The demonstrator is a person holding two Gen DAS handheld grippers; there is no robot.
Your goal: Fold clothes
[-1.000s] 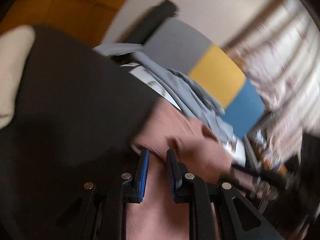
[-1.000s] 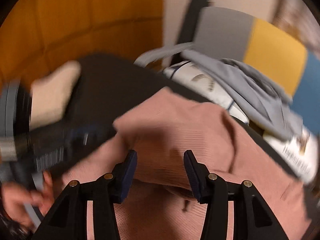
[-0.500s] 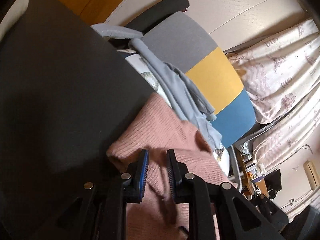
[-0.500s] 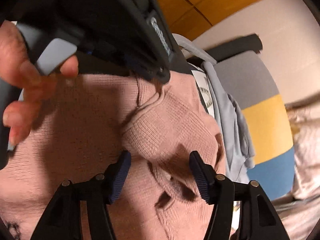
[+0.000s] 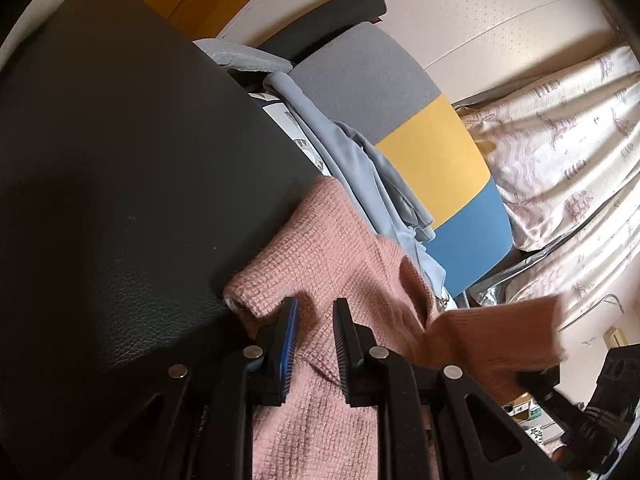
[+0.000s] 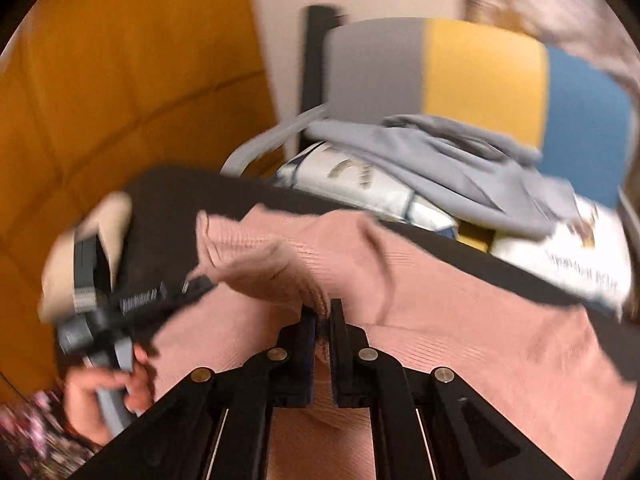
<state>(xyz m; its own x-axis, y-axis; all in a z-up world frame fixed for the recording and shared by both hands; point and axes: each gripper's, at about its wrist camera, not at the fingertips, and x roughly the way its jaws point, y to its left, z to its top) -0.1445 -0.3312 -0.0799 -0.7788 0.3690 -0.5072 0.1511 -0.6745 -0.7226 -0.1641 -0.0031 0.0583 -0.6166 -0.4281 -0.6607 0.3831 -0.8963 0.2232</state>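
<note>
With the right gripper (image 6: 323, 312) pinched on a fold of the pink knit sweater (image 6: 460, 320) at frame centre and the left gripper (image 5: 314, 312) narrowly parted over its edge, carry the fold across evenly, keeping edges aligned on the black surface (image 5: 120, 180).

A lived-in home room: patterned cream curtains (image 5: 560, 128) at the frame's right, a grey, yellow and blue cushioned chair back (image 5: 420, 132) at centre, orange wooden panelling (image 6: 120, 80) at upper left.
</note>
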